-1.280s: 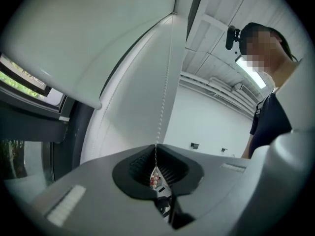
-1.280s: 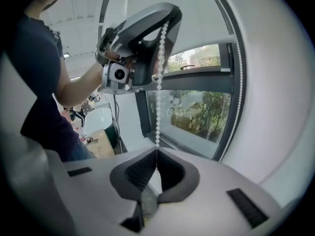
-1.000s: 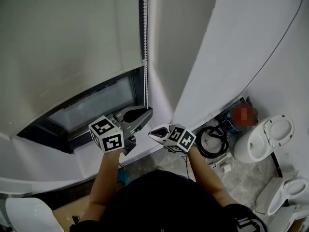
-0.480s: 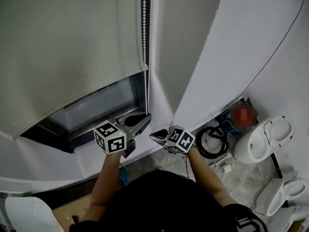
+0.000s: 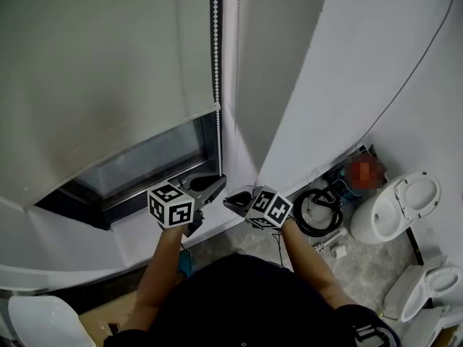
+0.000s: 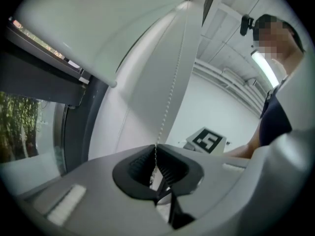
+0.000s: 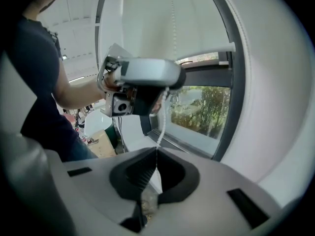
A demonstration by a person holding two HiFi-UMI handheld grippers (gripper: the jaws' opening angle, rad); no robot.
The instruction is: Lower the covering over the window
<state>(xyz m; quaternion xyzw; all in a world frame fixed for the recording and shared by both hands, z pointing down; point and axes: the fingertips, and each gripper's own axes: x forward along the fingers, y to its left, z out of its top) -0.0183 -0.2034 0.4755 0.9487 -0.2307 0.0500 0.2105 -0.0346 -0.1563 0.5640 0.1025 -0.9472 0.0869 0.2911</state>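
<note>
Grey plastic in both hands. Reaches both bare forearms forward with the elbows bent, the left forearm (image 5: pixel 155 273) beside the right forearm (image 5: pixel 307 262). Holds the left gripper (image 5: pixel 219 183) close to level, aimed at the window glass (image 5: pixel 155 156). Pinches the white bead chain (image 6: pixel 170 97) between that gripper's closed ribbed pads, with the chain rising straight from the jaws along the right edge of the roller blind (image 5: pixel 101 63). Holds the right gripper (image 5: pixel 228 199) just right of the left and tilted downward, the two sets of tips nearly meeting. Clamps its jaws together on the same chain, just under the left gripper. Leaves the blind's bottom rail (image 5: pixel 137 146) above and beyond the left gripper, with a strip of glass bare below it. Carries a black-and-white square-marker cube (image 5: pixel 171 206) on each gripper.
</note>
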